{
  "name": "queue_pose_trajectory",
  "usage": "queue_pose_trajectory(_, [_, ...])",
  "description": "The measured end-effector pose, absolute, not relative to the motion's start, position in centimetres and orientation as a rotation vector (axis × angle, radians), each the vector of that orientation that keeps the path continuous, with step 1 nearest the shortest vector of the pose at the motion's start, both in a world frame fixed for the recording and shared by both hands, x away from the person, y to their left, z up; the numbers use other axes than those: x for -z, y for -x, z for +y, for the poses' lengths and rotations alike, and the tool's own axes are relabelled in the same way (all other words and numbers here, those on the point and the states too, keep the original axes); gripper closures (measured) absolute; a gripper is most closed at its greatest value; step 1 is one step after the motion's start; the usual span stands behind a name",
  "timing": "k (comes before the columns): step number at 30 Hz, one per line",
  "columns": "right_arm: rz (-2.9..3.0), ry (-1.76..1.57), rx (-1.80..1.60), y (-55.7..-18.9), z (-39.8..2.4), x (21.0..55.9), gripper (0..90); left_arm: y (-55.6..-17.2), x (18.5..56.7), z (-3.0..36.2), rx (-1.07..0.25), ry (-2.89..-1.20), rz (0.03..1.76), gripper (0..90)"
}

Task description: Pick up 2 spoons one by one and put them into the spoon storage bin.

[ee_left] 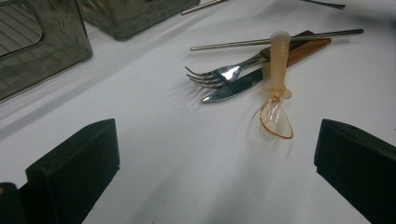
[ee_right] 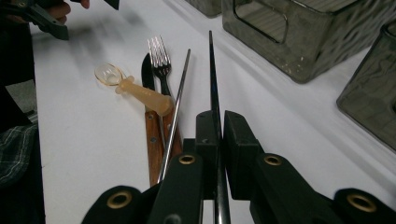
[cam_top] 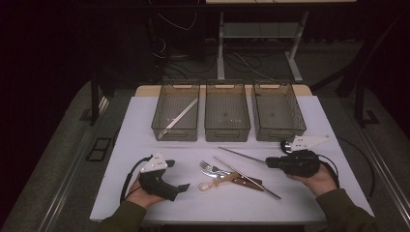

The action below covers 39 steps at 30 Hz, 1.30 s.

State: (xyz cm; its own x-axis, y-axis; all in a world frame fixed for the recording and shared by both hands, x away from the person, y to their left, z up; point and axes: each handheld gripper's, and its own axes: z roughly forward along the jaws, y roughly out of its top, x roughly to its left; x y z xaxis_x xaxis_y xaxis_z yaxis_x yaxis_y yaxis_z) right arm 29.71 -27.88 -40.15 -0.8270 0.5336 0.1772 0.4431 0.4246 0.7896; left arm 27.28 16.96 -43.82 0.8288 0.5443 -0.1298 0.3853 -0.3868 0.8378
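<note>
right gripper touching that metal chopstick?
Touching. In the right gripper view, the right gripper has its jaws shut on the chopstick, which runs out between the pads.

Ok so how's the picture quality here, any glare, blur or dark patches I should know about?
High view: the white table is lit, and the room beyond it falls into near black. Left gripper view: glare on the shiny steel fork, and soft shadows lie under the utensils. Right gripper view: the left gripper at top left is smeared, and the thin metal chopstick in the shut jaws looks sharp.
</note>
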Motion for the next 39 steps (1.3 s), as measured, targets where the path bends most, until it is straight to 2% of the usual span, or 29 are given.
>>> queue_pose_trajectory(18, [2.51, -0.872, -1.473, -30.3, -27.6, 38.5, 85.2, -27.7, 44.1, 16.6, -0.188, -2.042, 0.674, 0.0])
queue_pose_trajectory(39, [2.407, -0.855, -1.539, -32.3, -25.0, 36.3, 85.2, -27.8, 44.2, 16.4, -0.185, -2.046, 0.679, 0.0])
